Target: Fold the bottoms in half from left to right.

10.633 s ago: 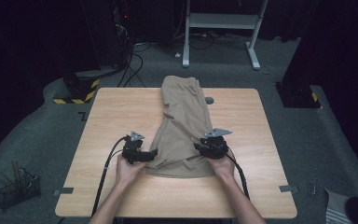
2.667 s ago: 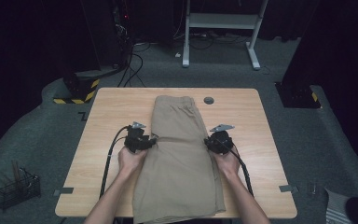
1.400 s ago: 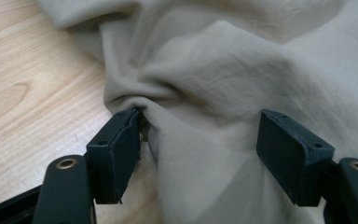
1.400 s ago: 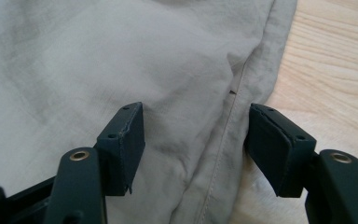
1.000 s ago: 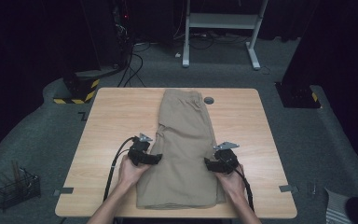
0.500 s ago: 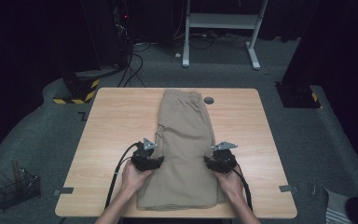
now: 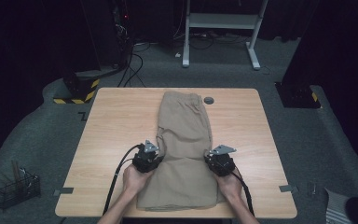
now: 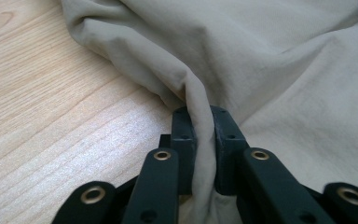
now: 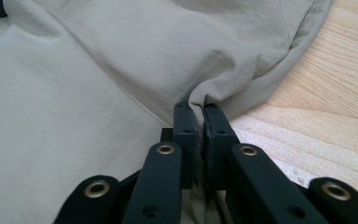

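While the shorts (image 7: 185, 154) lie lengthwise down the middle of the surface (image 7: 116, 126), I have both grippers clamped on their side edges, roughly at mid-length. In the left gripper view, my left gripper (image 8: 200, 122) has its fingers (image 8: 185, 140) pressed together on a raised ridge of tan cloth at the shorts' left edge. My right gripper (image 9: 200, 114) pinches a smaller pucker at the right edge, with bare wood just beside it. From the high view, the far end lies flat near a small dark disc (image 7: 209, 100), while the near end reaches almost to the surface's front edge. I judge that the garment is spread out and the grasp for a fold is secured on both sides; the fold itself is not yet made, since no layer is turned over.
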Motion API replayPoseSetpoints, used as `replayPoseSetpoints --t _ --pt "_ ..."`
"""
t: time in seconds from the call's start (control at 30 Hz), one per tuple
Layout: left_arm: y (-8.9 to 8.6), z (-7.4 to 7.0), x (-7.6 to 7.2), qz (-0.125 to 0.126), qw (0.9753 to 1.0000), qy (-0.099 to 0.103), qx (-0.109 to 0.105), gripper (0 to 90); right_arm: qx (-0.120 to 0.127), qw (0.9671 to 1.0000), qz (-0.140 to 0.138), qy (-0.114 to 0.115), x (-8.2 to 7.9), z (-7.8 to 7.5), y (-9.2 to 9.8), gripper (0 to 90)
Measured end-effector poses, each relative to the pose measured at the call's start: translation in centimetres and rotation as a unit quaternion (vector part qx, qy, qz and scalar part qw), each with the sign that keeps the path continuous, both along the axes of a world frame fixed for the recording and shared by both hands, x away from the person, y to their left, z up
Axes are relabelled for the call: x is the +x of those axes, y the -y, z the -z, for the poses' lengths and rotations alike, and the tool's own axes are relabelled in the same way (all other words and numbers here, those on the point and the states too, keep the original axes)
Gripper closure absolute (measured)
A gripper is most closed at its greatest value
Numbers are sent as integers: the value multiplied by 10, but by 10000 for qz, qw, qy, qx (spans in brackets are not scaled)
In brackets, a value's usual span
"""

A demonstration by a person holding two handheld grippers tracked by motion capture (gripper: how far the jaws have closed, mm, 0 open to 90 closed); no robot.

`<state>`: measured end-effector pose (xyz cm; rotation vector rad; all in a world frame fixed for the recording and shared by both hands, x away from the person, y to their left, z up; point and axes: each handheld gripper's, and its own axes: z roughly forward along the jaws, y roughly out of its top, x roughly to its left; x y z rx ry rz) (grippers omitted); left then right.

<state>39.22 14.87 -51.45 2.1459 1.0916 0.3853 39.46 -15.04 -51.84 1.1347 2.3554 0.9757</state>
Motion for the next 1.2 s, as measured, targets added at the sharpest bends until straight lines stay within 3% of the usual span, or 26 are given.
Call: replayPoseSetpoints --t 0.17,0.3,0.43,0.7,0.97,1.2 --pt "-5 -1 -2 132 9998 -36 -134 842 80 9999 -81 22 -3 0 4 880" --pt "-14 -10 -9 216 9988 49 -438 845 181 9995 -152 231 -11 -10 8 882" --pt "-24 -24 -15 227 9963 184 -812 845 302 9983 -263 430 -18 -23 12 882" --pt "-36 -57 -24 310 9897 565 -1280 844 498 9942 -418 861 -28 -47 15 882" --pt "-38 -79 -32 403 9849 824 -1470 845 579 9893 -486 1246 -37 -70 19 883" --pt "-39 -87 -38 449 9839 941 -1450 845 459 9855 -578 1529 -48 -83 17 882"
